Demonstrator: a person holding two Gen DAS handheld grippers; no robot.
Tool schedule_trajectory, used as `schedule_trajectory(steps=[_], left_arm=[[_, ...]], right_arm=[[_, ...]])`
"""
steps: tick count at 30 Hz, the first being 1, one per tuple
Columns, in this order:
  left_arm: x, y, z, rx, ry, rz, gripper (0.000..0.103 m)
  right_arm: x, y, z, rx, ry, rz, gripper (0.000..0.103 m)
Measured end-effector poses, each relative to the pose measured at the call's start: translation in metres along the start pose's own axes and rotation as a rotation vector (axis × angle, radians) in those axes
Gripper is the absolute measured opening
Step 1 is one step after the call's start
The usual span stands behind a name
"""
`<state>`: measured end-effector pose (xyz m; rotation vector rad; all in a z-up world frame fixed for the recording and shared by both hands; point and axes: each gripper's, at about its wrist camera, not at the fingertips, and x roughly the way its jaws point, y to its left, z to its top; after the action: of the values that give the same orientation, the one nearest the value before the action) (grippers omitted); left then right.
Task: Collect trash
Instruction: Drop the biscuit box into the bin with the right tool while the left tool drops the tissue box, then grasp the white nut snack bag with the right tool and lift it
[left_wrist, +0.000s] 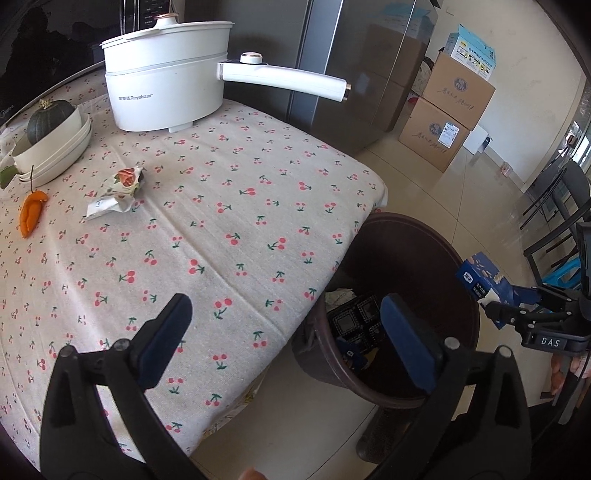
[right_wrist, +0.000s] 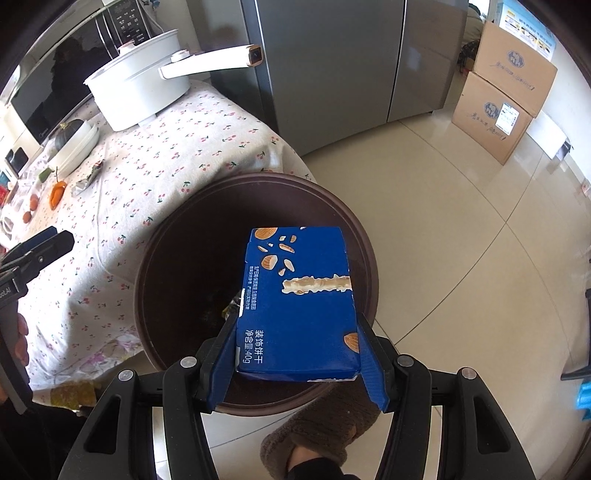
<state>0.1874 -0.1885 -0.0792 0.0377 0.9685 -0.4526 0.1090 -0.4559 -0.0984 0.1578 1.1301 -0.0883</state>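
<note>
My right gripper (right_wrist: 295, 332) is shut on a blue biscuit box (right_wrist: 297, 295) and holds it over the open mouth of a dark brown trash bin (right_wrist: 177, 258) on the floor beside the table. The box (left_wrist: 484, 280) and the bin (left_wrist: 443, 258) also show in the left wrist view; the bin holds some trash. My left gripper (left_wrist: 284, 317) is open and empty, over the table's near corner and the bin's edge. A crumpled printed wrapper (left_wrist: 118, 190) lies on the cherry-print tablecloth (left_wrist: 240, 221), far left of the left gripper.
A white electric pot (left_wrist: 166, 74) with a long handle stands at the table's back. Stacked white bowls (left_wrist: 55, 147) hold a green squash. An orange pepper (left_wrist: 32, 214) lies near them. A grey fridge (right_wrist: 332, 74) and cardboard boxes (right_wrist: 502, 92) stand beyond.
</note>
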Motion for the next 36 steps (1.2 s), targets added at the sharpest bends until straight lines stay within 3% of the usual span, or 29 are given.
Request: schedule_trajectory(steps=[2, 3, 4, 22, 28, 36], left_arm=[[-0.003, 0.007, -0.001, -0.008, 0.009, 0.012, 0.102], [-0.005, 0.011, -0.002, -0.010, 0.010, 0.020, 0.102], [-0.007, 0.014, -0.003, -0.012, 0.010, 0.027, 0.102], [-0.051, 0.095, -0.010, -0.118, 0.007, 0.128, 0.102], [-0.073, 0.145, -0.013, -0.190, -0.010, 0.176, 0.102], [-0.094, 0.212, -0.027, -0.288, -0.021, 0.249, 0.102]], right_arm=[[0.000, 0.003, 0.002, 0.006, -0.004, 0.017, 0.068], [0.000, 0.004, 0.003, 0.012, -0.001, 0.022, 0.079], [0.000, 0.006, 0.004, 0.018, -0.003, 0.025, 0.084], [-0.002, 0.055, 0.028, -0.036, -0.004, 0.038, 0.084], [-0.005, 0.097, 0.051, -0.075, -0.024, 0.070, 0.085], [0.014, 0.183, 0.078, -0.165, -0.010, 0.109, 0.085]])
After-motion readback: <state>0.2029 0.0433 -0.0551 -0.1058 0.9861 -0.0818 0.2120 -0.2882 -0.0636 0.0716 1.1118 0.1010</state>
